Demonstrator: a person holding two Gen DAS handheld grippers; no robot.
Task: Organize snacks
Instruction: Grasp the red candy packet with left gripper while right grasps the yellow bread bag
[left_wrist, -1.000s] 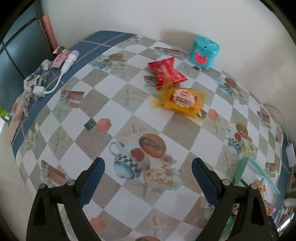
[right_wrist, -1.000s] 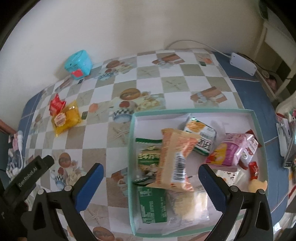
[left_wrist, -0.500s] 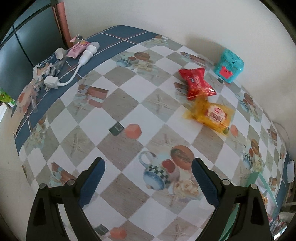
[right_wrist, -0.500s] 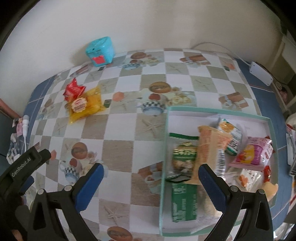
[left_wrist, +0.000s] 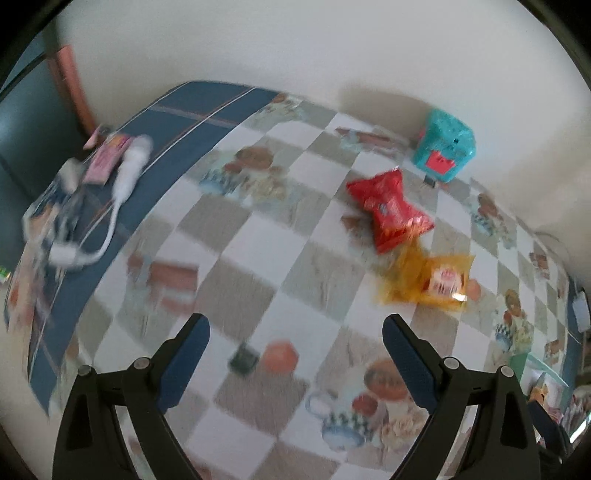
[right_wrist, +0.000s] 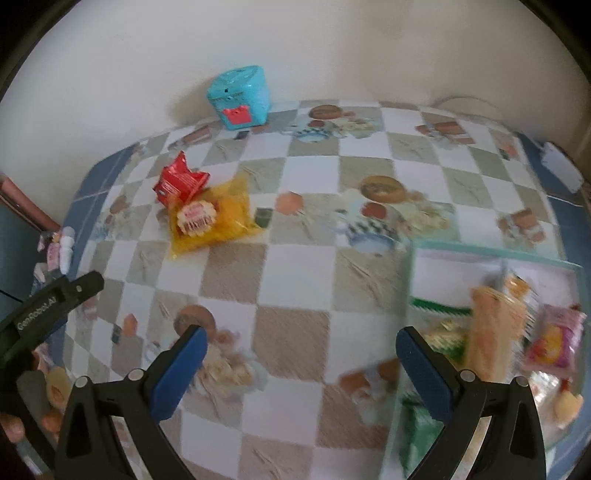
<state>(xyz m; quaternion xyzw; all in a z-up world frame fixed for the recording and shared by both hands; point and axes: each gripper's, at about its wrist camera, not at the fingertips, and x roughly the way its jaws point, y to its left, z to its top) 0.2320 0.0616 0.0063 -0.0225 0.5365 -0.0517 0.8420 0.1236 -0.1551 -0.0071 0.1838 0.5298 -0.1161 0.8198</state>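
A red snack packet (left_wrist: 391, 210) (right_wrist: 179, 181) and a yellow snack packet (left_wrist: 428, 278) (right_wrist: 208, 221) lie touching on the checked tablecloth, near the far wall. My left gripper (left_wrist: 295, 332) is open and empty, short of both packets. My right gripper (right_wrist: 301, 341) is open and empty over bare cloth, left of the mint-rimmed box (right_wrist: 491, 254) that holds several snack packets. The left gripper's black body shows at the left edge of the right wrist view.
A turquoise container (left_wrist: 443, 147) (right_wrist: 240, 98) stands against the wall behind the packets. A white charger and cable (left_wrist: 122, 192) with small items lie on the blue border at the left. A white adapter (right_wrist: 561, 168) sits at the table's right edge.
Both views have slid left across the table. The two loose packets now sit nearer and larger ahead of both grippers, and the box has moved toward the right edge. Both grippers stay open.
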